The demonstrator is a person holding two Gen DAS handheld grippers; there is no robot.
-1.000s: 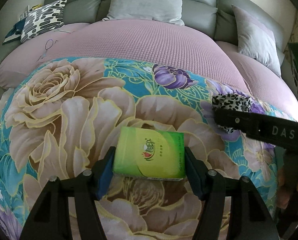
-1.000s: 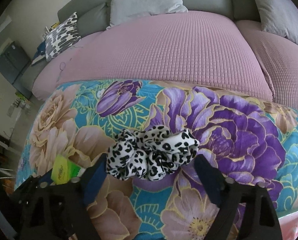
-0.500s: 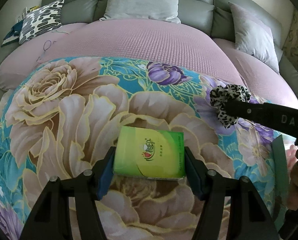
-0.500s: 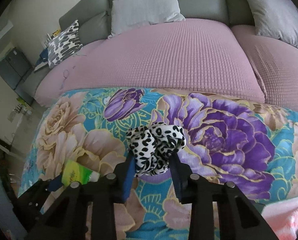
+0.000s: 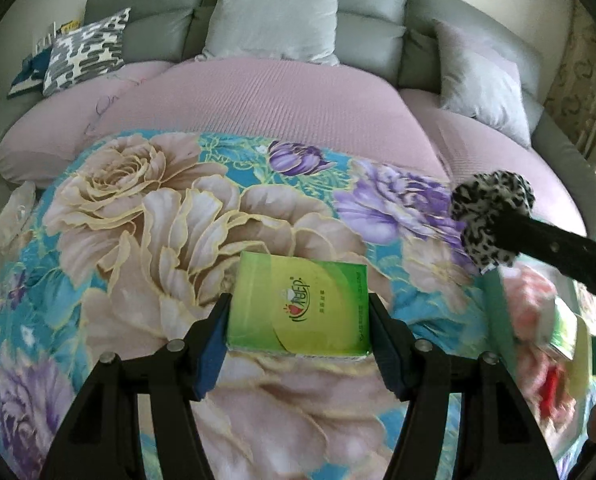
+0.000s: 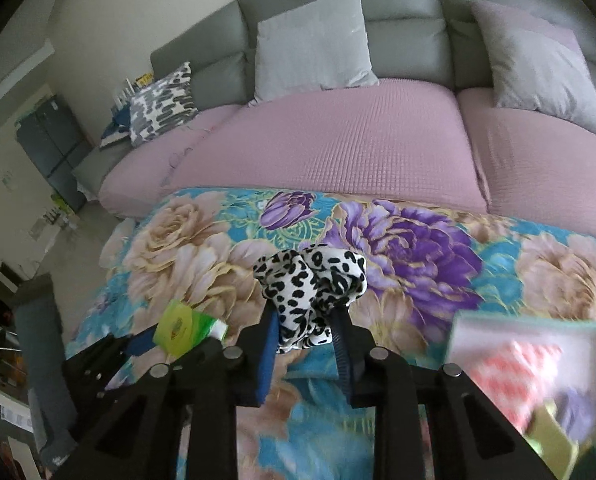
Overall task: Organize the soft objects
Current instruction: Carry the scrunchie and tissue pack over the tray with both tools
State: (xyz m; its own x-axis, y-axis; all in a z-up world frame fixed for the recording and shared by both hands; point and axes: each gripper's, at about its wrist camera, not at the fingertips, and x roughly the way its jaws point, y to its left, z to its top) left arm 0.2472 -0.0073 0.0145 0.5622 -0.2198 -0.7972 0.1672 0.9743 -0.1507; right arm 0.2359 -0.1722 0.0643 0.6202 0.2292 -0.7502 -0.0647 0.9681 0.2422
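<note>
1. The left gripper (image 5: 298,344) was clamped on a green tissue pack (image 5: 299,307). Both blue finger pads pressed against the pack's short sides, and the pack lay flat between them with its printed face up.
2. The tissue pack was held above the floral blanket (image 5: 146,240), over a large beige rose in the print. Whether the pack touched the blanket could not be determined.
3. The right gripper (image 6: 305,330) was clamped on a black-and-white spotted scrunchie (image 6: 311,292). The fingers stood close together, and the fabric bunched out above and in front of the tips.
4. The scrunchie was held off the blanket, in front of the purple flower (image 6: 409,248) in the print. In the left wrist view it appeared at the right edge (image 5: 491,216), gripped at the end of the right gripper's dark finger.
5. In the right wrist view, the tissue pack (image 6: 186,326) showed at lower left in the left gripper, well apart from the scrunchie.
6. A container with a pale rim (image 6: 537,326) sat at the lower right of the right wrist view, holding pink and green items. It was blurred, and its contents could not be identified.
7. Behind the blanket lay a pink sofa cover (image 6: 337,140), backed by grey cushions (image 6: 309,56) and a patterned pillow (image 6: 162,104).
</note>
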